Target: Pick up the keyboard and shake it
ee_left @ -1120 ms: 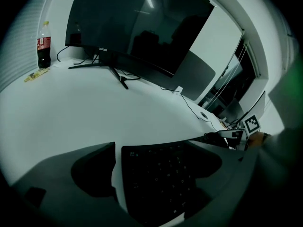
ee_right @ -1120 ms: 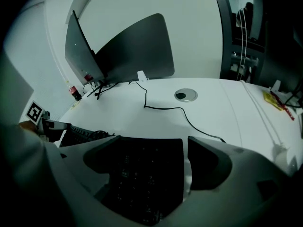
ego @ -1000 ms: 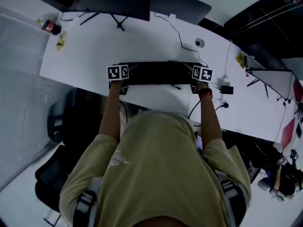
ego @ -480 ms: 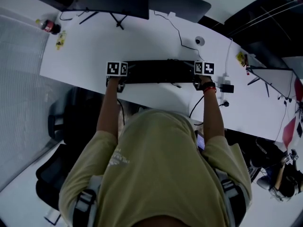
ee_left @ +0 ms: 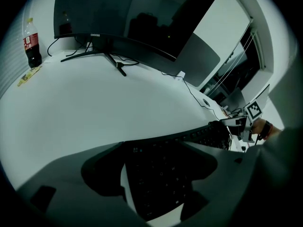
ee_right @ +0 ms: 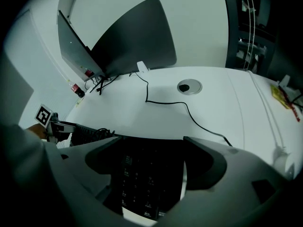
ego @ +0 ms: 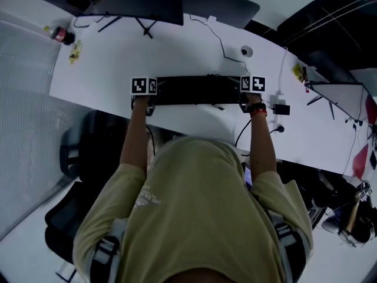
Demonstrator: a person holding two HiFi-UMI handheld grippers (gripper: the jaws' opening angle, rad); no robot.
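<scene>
White desk: one keyboard, one bottle

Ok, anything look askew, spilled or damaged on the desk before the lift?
Nothing stands out. The long black keyboard lies flat on the white desk, one end between each gripper's jaws. The left gripper is closing its jaws, and the right gripper has its jaws apart. The dark cola bottle stands upright, and nothing has spilled.
</scene>
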